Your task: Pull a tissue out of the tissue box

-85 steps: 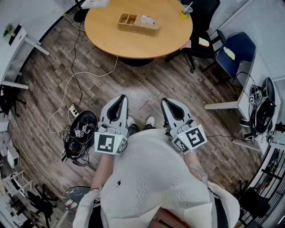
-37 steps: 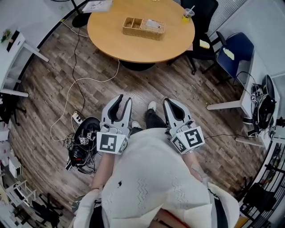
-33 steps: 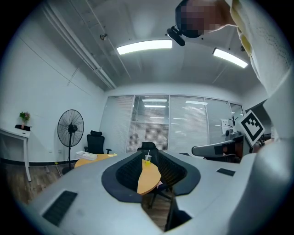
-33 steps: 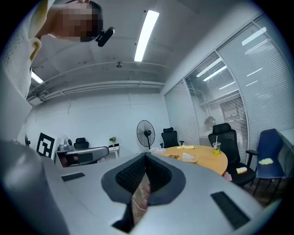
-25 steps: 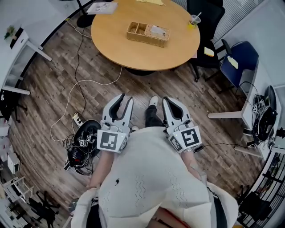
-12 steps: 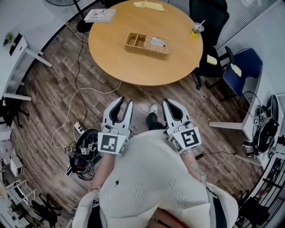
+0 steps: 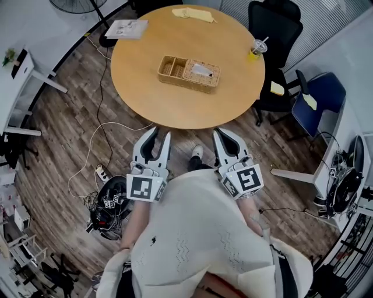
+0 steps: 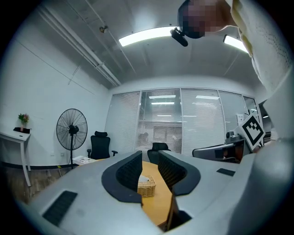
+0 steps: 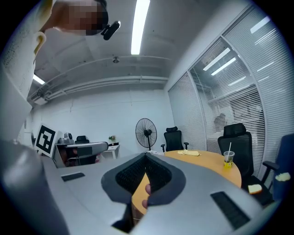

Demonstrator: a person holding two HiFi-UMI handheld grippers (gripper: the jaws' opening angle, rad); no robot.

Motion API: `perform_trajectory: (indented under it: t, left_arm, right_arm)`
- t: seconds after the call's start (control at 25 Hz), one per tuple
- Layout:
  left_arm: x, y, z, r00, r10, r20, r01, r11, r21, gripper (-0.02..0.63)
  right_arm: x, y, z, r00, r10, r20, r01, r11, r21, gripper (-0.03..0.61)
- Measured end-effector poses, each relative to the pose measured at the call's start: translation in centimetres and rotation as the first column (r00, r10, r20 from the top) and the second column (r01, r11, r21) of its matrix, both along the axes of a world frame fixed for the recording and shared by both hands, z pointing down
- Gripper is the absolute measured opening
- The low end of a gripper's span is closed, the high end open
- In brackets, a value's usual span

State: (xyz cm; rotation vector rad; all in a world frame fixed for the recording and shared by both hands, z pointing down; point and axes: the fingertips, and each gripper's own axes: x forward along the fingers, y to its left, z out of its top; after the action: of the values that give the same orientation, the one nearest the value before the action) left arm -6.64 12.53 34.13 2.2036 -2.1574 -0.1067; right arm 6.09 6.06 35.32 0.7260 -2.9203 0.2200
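So the tissue box (image 7: 189, 73) is a wicker one sitting pretty much in the middle of the round table (image 7: 140, 87). A white tissue (image 7: 201, 70) lies in its right-hand part, and there are two smaller compartments on its left end. Neither gripper is anywhere near it. Both are held at the near side of the table, close to the person's body, with their tips about at the table's near edge and well apart from the box.

The left gripper (image 7: 161, 132) has its jaws spread a bit with nothing between them. In the left gripper view (image 8: 149, 158) you look straight through the gap and see the wicker box (image 8: 147, 186) out on the tabletop. The right gripper (image 7: 220, 131) has its jaw tips touching. In the right gripper view (image 9: 147, 157) they meet in a point and nothing is pinched there.

Other stuff on the table:
- a yellow drink cup (image 7: 256, 51) with a straw at the right edge
- a yellowish cloth (image 7: 194, 14) at the far edge
- a booklet (image 7: 127, 28) at the far left edge

A black office chair (image 7: 274, 23) stands at the table's far right, with a blue chair (image 7: 317, 96) farther out to the right. Off the table's left side, a white cable (image 7: 96, 125) trails over the wood floor.
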Motion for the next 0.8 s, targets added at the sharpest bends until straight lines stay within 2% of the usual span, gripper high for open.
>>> perform_trajectory:
  t: [0.44, 0.8]
  left_arm:
    - [1.0, -6.9, -0.2, 1.000, -0.006, 0.025, 0.007, 1.000, -0.008, 0.109]
    - [2.7, -10.7, 1.3, 0.996, 0.069, 0.055, -0.066, 0.995, -0.070, 0.109]
  right_arm:
    - [0.2, -7.1, 0.1, 0.998, -0.055, -0.011, 0.055, 0.998, 0.002, 0.000]
    - [1.0, -9.8, 1.1, 0.998, -0.060, -0.032, 0.059, 0.998, -0.009, 0.000]
